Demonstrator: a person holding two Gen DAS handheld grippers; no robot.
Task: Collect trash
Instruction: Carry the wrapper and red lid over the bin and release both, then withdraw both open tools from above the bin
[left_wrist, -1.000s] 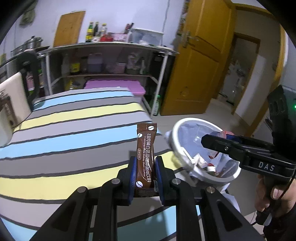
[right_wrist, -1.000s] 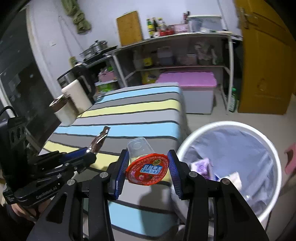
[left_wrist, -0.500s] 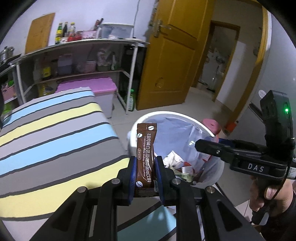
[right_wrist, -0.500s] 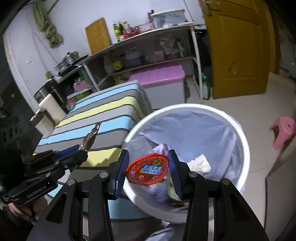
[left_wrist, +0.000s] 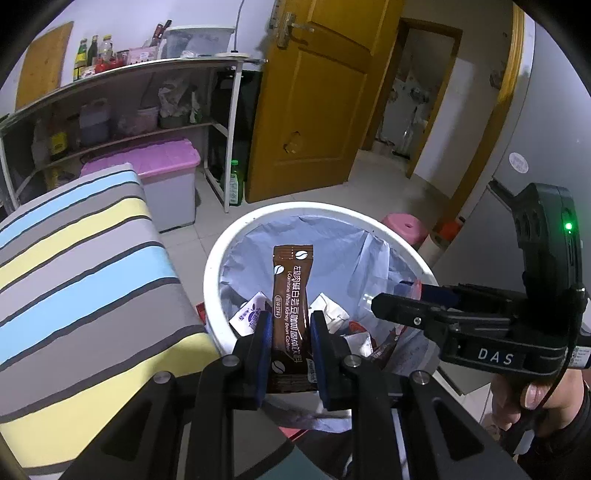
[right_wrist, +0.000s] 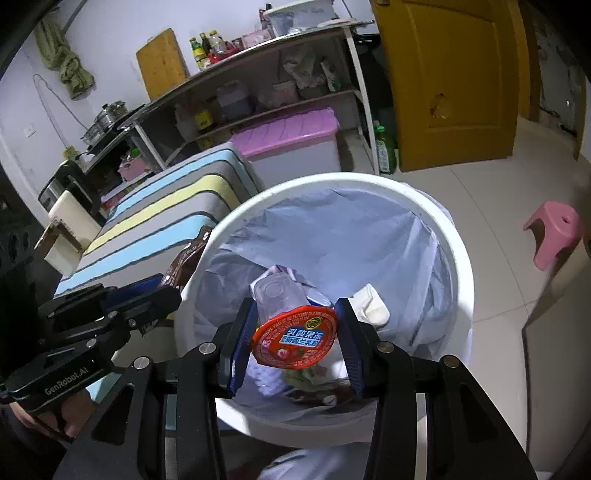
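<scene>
your left gripper (left_wrist: 287, 354) pinches a brown coffee sachet (left_wrist: 291, 317) upright, the white trash bin (left_wrist: 221, 243) just beyond its tips; only the right wrist view shows your right gripper (right_wrist: 293, 341) clamping a red-lidded jelly cup (right_wrist: 293, 338) above the bin's litter

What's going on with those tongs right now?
Left tongs shut on brown coffee sachet. Right tongs grip red-lidded clear jelly cup. Both over white lined bin. Nothing blocking.
</scene>
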